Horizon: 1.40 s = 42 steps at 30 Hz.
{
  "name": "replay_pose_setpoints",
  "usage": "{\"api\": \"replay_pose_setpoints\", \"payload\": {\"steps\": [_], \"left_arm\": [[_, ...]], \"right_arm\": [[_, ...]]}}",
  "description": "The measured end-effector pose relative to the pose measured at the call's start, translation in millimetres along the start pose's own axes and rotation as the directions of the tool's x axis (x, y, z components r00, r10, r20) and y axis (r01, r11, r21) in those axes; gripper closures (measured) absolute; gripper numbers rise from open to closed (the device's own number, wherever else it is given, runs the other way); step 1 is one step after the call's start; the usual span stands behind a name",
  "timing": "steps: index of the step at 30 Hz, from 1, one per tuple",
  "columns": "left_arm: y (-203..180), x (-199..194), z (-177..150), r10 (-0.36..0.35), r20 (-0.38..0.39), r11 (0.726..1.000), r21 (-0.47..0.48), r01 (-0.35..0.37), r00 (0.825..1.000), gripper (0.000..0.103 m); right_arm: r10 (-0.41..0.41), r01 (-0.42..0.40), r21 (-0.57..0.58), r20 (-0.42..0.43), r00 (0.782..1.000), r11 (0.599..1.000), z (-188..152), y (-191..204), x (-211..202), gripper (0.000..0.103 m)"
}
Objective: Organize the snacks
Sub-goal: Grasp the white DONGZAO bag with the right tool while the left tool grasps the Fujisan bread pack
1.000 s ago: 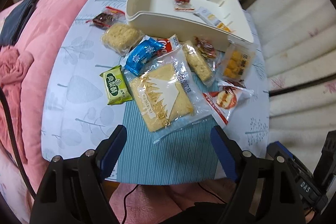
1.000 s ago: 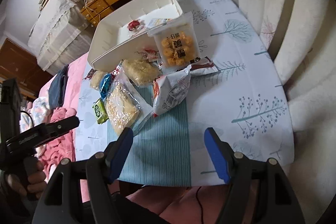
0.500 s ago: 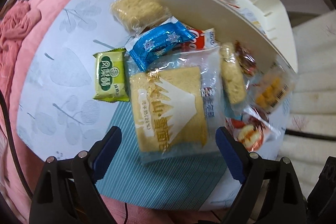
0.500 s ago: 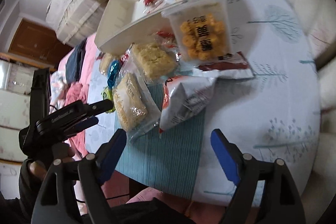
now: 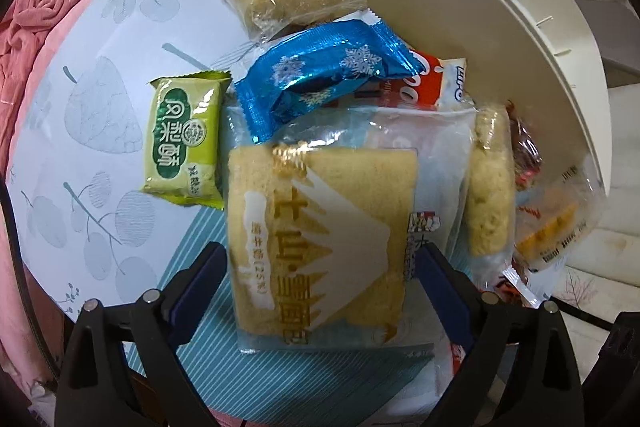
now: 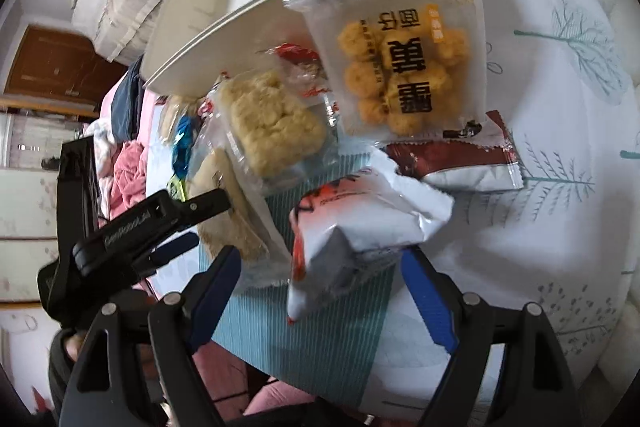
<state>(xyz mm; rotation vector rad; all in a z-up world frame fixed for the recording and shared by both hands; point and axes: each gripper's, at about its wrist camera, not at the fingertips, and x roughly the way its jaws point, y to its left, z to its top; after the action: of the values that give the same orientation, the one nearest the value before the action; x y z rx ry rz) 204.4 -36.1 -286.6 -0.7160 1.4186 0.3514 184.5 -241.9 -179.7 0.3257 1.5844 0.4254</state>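
Over the snack pile, your left gripper (image 5: 322, 269) is opening astride the cake packet (image 5: 320, 239) for pickup, while your right gripper (image 6: 322, 269) hangs released over the white pouch (image 6: 360, 223)

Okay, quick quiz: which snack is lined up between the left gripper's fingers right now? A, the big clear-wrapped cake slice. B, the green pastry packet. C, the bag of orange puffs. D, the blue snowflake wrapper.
A: the left gripper, its jaws opening, straddles the big clear-wrapped cake slice, and neither pad is pressing on it.
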Motion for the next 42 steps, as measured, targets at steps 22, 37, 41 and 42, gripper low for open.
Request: {"api": "replay_pose_setpoints", "payload": {"steps": [22, 37, 41, 42], "left_arm": [[-37.0, 41.5, 66.8, 0.084, -0.045, 0.996, -0.012, -0.084, 0.995, 0.000], [-30.8, 43.1, 33.3, 0.099, -0.022, 0.995, -0.029, -0.099, 0.995, 0.012], [-27.6, 43.9, 23.6, 0.104, -0.038, 0.994, -0.035, -0.106, 0.994, 0.012], [-27.1, 43.9, 22.0, 0.103, -0.040, 0.994, -0.036, -0.105, 0.994, 0.012]], "right_arm": [[-0.051, 0.064, 0.149, -0.091, 0.995, 0.987, 34.4, -18.8, 36.1, 0.021], [-0.105, 0.119, 0.133, -0.104, 0.989, 0.984, 28.9, -21.8, 30.7, 0.038], [-0.106, 0.119, 0.119, -0.112, 0.988, 0.986, 20.7, -17.9, 30.5, 0.040], [-0.104, 0.116, 0.111, -0.113, 0.988, 0.987, 17.7, -17.3, 29.6, 0.040]]}}
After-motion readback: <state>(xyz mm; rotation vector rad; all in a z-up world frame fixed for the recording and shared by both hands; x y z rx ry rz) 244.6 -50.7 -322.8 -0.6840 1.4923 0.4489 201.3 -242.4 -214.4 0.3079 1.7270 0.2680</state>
